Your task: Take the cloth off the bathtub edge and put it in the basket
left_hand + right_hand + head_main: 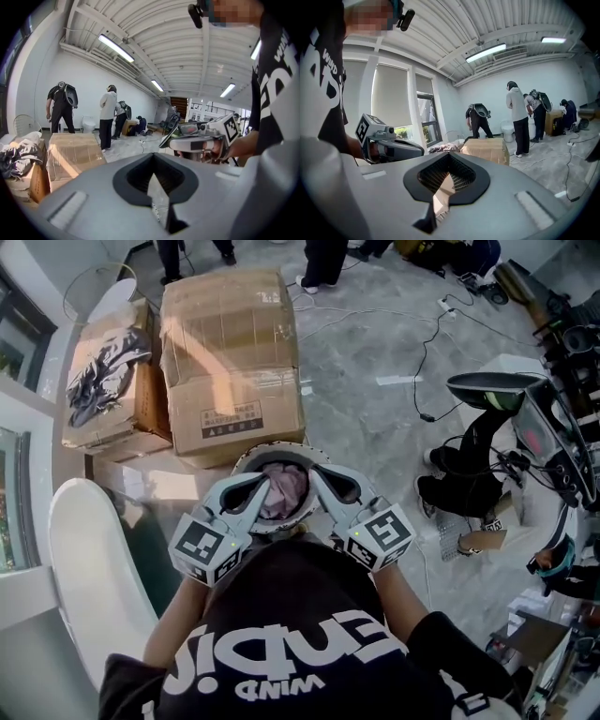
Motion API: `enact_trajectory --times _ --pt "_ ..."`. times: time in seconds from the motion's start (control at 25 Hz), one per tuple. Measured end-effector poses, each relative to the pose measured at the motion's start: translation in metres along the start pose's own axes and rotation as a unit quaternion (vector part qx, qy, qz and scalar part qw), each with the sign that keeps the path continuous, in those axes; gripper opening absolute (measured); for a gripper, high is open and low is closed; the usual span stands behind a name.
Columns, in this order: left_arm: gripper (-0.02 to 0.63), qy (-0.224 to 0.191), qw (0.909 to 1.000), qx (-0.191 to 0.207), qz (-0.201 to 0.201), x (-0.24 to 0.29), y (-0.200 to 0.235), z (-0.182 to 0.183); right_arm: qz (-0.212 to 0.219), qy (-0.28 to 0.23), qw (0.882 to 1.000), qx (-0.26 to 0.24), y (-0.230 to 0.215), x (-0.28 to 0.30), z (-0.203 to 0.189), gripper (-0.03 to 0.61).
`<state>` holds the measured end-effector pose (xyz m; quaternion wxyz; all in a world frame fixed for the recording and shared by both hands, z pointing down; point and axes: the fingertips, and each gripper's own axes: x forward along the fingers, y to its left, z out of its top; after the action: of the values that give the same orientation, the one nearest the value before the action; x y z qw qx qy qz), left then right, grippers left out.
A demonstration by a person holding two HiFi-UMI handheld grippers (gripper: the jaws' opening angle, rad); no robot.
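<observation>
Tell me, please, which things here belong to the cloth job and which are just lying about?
Part of the job:
cloth, lying in the basket
bathtub edge
left gripper and right gripper, both shut and empty

Just lying about:
cardboard box
box of clothes
floor cables

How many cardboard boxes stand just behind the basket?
2: a big taped box directly behind the basket, an open box left of it. Others may be hidden.
</observation>
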<state>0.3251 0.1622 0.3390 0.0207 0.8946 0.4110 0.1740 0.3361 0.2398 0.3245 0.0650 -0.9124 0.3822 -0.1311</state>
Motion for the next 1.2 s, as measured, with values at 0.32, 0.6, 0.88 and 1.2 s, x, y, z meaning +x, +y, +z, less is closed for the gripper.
enact_trajectory --times 0.32,0.6,0.88,1.2 --pt "-0.002 -0.017 0.9997 0.007 0.014 -0.009 0.011 0.008 -0.014 -0.027 0.999 -0.025 -0.008 -0.007 0.016 0.009" --pt "-0.002 -0.028 0.9994 0.01 0.017 -0.009 0.013 0.011 0.004 -0.031 0.999 -0.03 -0.001 -0.001 0.02 0.009" --pt "-0.002 -0.035 0.999 0.013 0.025 -0.012 0.013 0.009 0.012 -0.028 0.999 -0.039 0.005 -0.001 0.018 0.009" --pt "-0.002 -0.03 0.999 0.009 0.031 -0.01 0.013 0.008 0.013 -0.026 0.999 -0.037 0.004 0.0 0.019 0.009"
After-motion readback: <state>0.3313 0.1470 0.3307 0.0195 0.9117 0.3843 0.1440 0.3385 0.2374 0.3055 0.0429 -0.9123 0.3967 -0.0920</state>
